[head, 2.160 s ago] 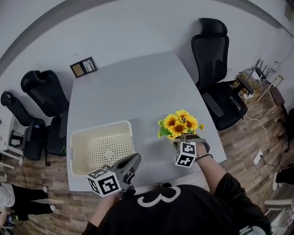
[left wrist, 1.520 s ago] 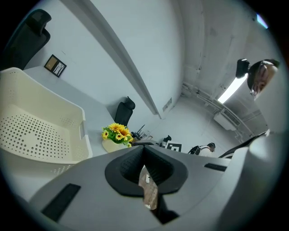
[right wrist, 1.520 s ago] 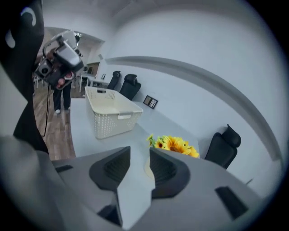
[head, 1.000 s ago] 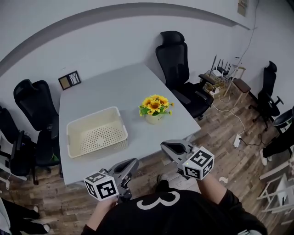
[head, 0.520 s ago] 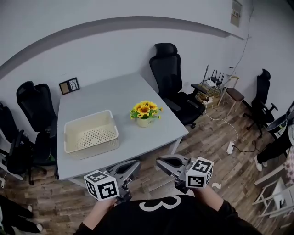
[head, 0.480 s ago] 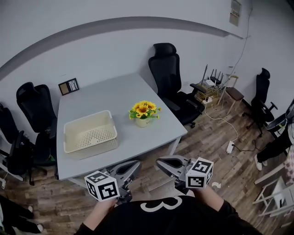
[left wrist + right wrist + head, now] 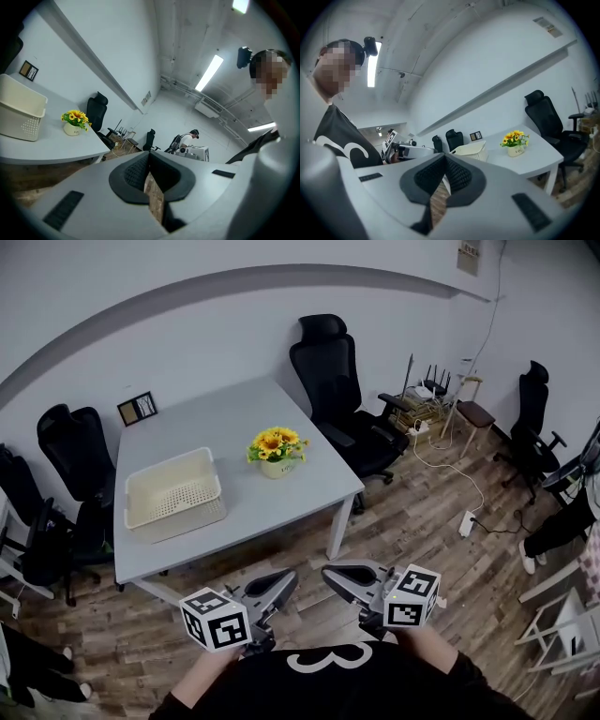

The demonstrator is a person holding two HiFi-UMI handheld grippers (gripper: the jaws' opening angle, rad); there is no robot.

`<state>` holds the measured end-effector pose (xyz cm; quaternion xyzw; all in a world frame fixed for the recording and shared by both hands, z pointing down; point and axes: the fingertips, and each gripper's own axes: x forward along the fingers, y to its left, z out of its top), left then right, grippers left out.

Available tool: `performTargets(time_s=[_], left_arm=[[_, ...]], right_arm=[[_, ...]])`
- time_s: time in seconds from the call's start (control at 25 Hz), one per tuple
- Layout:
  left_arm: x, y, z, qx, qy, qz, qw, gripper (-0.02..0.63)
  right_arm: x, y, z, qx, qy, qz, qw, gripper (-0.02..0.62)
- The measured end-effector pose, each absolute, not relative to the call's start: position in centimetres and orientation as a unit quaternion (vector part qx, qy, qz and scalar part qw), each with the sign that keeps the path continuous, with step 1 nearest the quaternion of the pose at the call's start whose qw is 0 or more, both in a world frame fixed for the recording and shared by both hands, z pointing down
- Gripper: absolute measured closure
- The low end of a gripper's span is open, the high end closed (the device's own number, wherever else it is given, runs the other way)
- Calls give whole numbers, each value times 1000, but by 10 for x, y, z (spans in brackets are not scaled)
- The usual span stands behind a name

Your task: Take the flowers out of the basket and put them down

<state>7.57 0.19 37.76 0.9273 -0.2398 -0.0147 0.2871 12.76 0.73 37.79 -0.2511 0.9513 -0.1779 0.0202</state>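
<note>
Left gripper (image 7: 279, 581) and right gripper (image 7: 335, 574) are clenched empty; far ahead on the grey table (image 7: 239, 418), yellow sunflowers in a white pot (image 7: 274, 452) stand beside the cream perforated plastic basket (image 7: 178, 517). Probably finished: keep clear.

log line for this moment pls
flowers: on table, outside basket | left gripper: shut, empty | right gripper: shut, empty | both away from table

Yellow flowers (image 7: 274, 439) in a white pot (image 7: 277, 468), cream perforated basket (image 7: 178, 518) — grey table (image 7: 230, 413)
</note>
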Motion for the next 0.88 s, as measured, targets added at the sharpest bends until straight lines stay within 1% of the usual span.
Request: performTargets(time_s=[0.44, 0.88], left_arm=[[85, 44, 374, 926, -266, -15, 266, 594], [105, 60, 379, 925, -271, -14, 265, 594]], right_arm=[[130, 44, 374, -221, 962, -159, 29, 589], [149, 61, 376, -217, 964, -150, 28, 589]])
